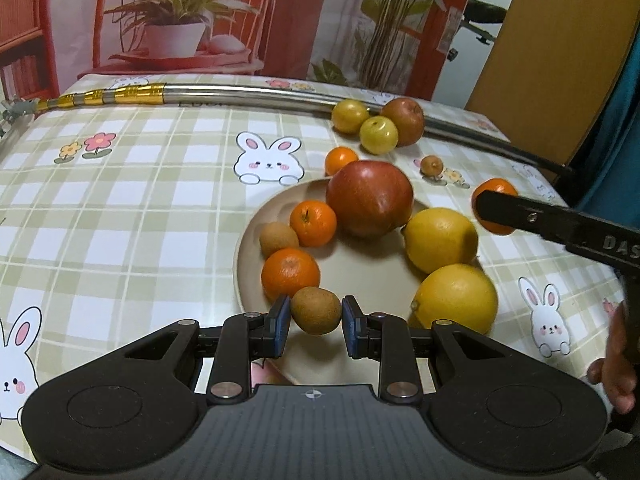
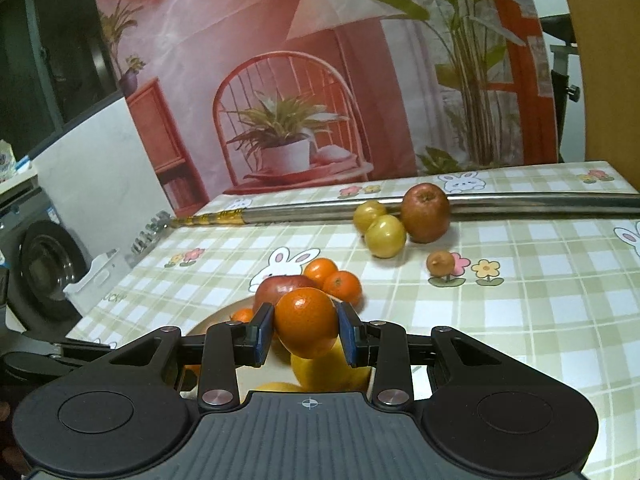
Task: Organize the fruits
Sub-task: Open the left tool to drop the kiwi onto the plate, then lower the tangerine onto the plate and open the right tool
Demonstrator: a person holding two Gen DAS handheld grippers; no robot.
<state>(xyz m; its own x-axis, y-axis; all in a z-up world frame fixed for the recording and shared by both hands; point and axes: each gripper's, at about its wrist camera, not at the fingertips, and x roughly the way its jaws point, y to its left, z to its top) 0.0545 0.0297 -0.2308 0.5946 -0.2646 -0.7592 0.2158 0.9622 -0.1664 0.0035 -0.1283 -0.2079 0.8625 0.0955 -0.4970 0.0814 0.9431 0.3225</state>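
1. At the far left of the left wrist view, the checked tablecloth (image 1: 120, 208) with its rabbit prints carries no fruit; a metal pole (image 1: 248, 92) with gold bands lies across its back edge, its left end blurred and hard to read.
2. Left of centre, the beige plate (image 1: 256, 220) holds a brown kiwi (image 1: 278, 239) and two mandarins (image 1: 313, 220) along its left rim. Its near edge is hidden behind the gripper body.
3. In the lower centre, the left gripper (image 1: 315, 317) is clamped on a second small brown fruit (image 1: 315, 310), both blue pads pressing its sides, above the plate's near rim. Whether that fruit touches the plate cannot be told.
4. Further right on the plate sit a large red apple (image 1: 370, 203) and two lemons (image 1: 440, 240), the nearer one partly cut off by the gripper arm.
5. Behind the plate, on the cloth, lie a loose mandarin, two yellow plums (image 1: 378, 135), a russet apple (image 1: 403, 121) against the pole, and a tiny brown fruit (image 1: 431, 165) too small to identify.
6. At the right edge, the right gripper (image 2: 306, 330) grips an orange mandarin (image 2: 306, 322) between its pads, above the plate's right side. In the left wrist view, one black finger covers much of that fruit.
7. A hand (image 1: 616, 364) shows only in part at the far right border.
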